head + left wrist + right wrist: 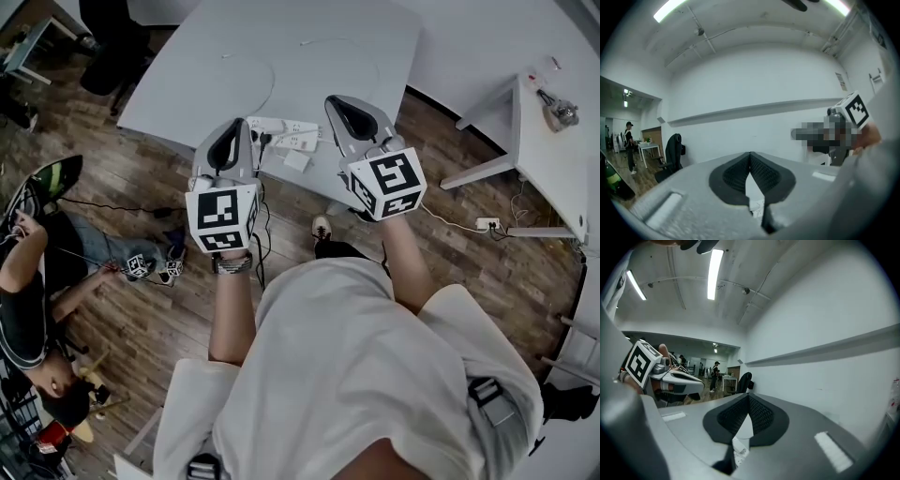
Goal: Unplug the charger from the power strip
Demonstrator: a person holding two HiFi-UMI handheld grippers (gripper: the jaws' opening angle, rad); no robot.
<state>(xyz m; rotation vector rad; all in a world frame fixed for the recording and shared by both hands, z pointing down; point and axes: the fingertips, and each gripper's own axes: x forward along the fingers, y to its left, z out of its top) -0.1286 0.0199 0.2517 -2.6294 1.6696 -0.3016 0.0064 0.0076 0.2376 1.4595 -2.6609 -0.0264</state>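
Note:
A white power strip (281,125) lies near the front edge of the grey table (216,66). A dark charger plug (265,139) sits at its left end, and a black cable (262,234) hangs from it to the floor. Both grippers are held high above the table, side by side and pointing level. My left gripper (236,123) (750,153) is shut, pads (764,174) together with nothing between them. My right gripper (335,99) (749,395) is also shut and empty. Neither touches the strip or the plug.
A small white block (297,160) lies beside the strip, and thin white cables (262,75) lie on the table. A second white table (553,159) stands at the right, with a floor socket (487,223) beneath. A person (37,281) sits on the wooden floor at the left.

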